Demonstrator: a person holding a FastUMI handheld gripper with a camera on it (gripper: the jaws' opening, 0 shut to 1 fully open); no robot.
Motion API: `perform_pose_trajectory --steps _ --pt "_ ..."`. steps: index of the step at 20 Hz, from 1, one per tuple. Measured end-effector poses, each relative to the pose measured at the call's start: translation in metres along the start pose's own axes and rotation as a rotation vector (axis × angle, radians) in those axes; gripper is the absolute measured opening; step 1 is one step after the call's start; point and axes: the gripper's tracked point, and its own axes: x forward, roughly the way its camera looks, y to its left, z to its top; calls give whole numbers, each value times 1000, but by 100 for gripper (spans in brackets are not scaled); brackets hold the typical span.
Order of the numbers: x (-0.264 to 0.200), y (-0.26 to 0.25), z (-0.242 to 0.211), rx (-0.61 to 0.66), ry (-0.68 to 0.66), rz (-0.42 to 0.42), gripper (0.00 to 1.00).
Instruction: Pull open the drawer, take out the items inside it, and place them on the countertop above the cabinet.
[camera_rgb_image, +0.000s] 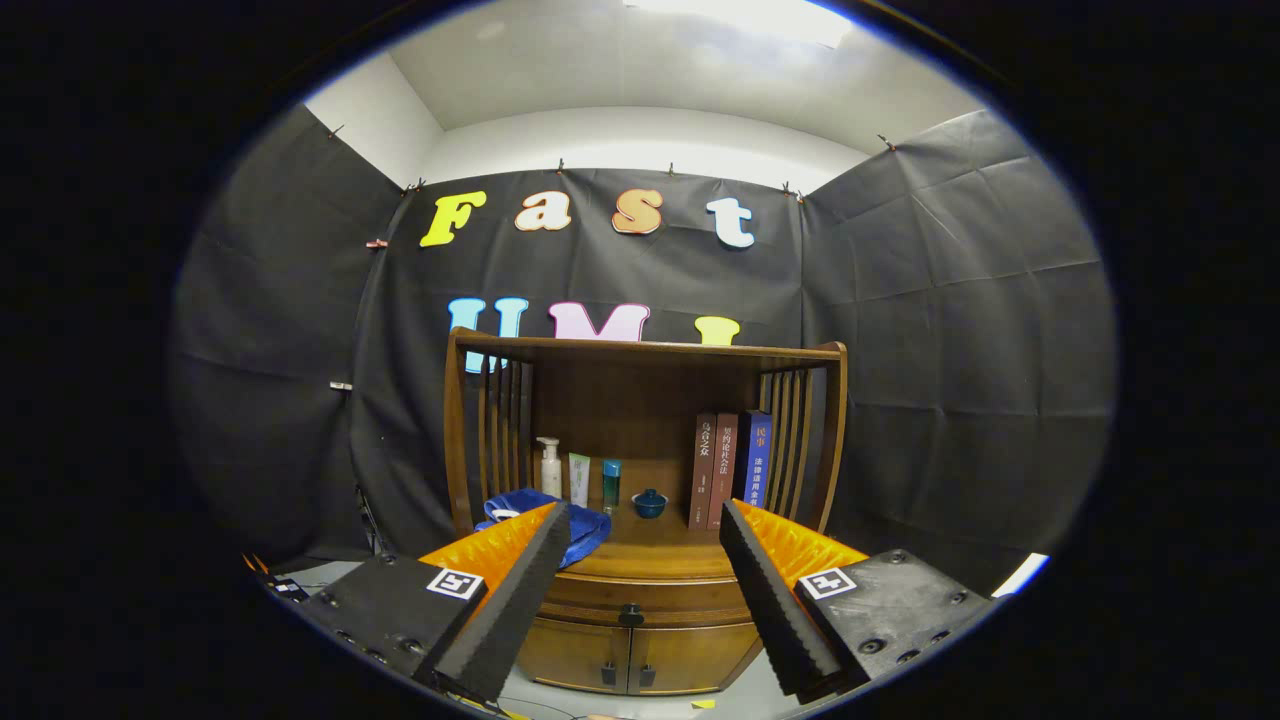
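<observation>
I see gripper fingers wide apart, empty; cabinet beyond them, drawer seemingly closed.

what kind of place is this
Probably a staged recording booth, not a real home: black cloth walls surround one wooden cabinet holding books and toiletry bottles. The open gripper faces its closed drawer.

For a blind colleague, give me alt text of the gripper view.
The hand-held gripper hangs open before a wooden cabinet, its drawer shut. On the countertop: blue cloth, three bottles, small blue bowl, three books.
</observation>
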Motion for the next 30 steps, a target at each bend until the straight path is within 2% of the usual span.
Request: perform_pose_trajectory --steps 7,19,24,30 --pt "27 11 -53 8 81 19 99" --pt "122 6 -216 44 292 20 99" --pt "153 7 -279 74 370 18 100" --pt "175 15 -339 46 474 19 100"
